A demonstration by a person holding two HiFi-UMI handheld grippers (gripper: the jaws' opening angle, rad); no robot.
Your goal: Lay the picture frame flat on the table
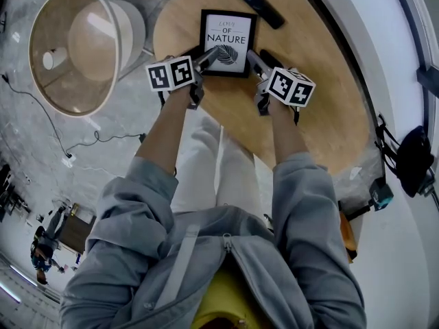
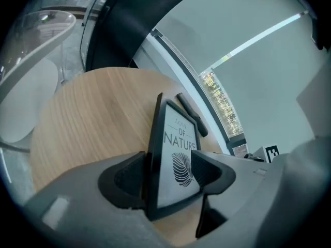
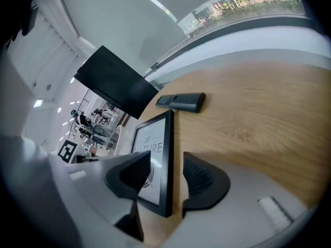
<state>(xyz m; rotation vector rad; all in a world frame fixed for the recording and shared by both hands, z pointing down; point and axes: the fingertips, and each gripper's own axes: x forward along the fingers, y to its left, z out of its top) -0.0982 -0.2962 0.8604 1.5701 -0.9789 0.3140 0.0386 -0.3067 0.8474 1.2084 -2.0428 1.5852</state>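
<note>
The black picture frame (image 1: 228, 41), its white print reading "Love of Nature", appears to lie face up on the round wooden table (image 1: 309, 115). My left gripper (image 1: 211, 57) is at its near left corner, my right gripper (image 1: 255, 60) at its near right corner. In the left gripper view the frame (image 2: 178, 154) sits between the open jaws of that gripper (image 2: 168, 173). The right gripper view shows the frame's edge (image 3: 166, 154) between the jaws of that gripper (image 3: 166, 177), with a clear gap at the right pad (image 3: 199, 175).
A black remote (image 1: 257, 4) lies beyond the frame near the table's far edge, also seen as the remote (image 3: 181, 101) in the right gripper view. A round beige tub chair (image 1: 75, 46) stands left of the table. A white wall and window sill run along the right.
</note>
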